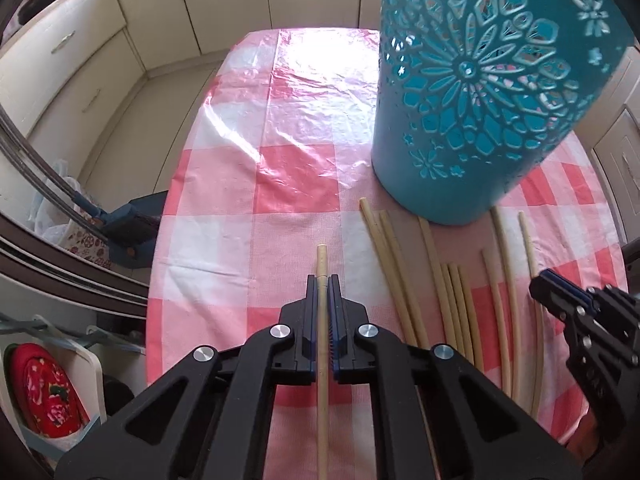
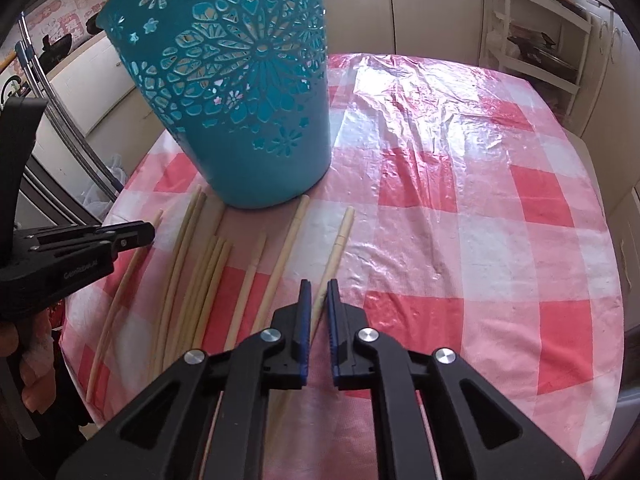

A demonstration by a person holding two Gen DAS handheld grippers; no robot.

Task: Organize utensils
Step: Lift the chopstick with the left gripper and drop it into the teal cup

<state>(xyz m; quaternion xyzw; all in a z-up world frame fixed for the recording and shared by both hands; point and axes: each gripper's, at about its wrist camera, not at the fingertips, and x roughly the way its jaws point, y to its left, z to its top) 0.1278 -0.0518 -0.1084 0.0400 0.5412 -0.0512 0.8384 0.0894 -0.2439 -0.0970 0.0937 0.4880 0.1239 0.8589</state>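
Two tongs each pinch one chopstick: left tongs [image 1: 322, 280] clamp a chopstick [image 1: 322, 320]; right tongs [image 2: 317, 285] clamp another [image 2: 338, 240]. Loose chopsticks [image 1: 452, 300] lie just before the teal basket [image 1: 472, 100]. Recommended: lift clear, tip thick ends upward, lower into the basket.

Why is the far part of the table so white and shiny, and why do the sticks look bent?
Left wrist view: window glare washes out the tablecloth; the fisheye lens bends the chopsticks. Right wrist view: same glare, bin leaning.

Teal bin [image 2: 244, 92] just behind the chopsticks [image 2: 208, 276]; bare tablecloth [image 2: 460, 216] to its right
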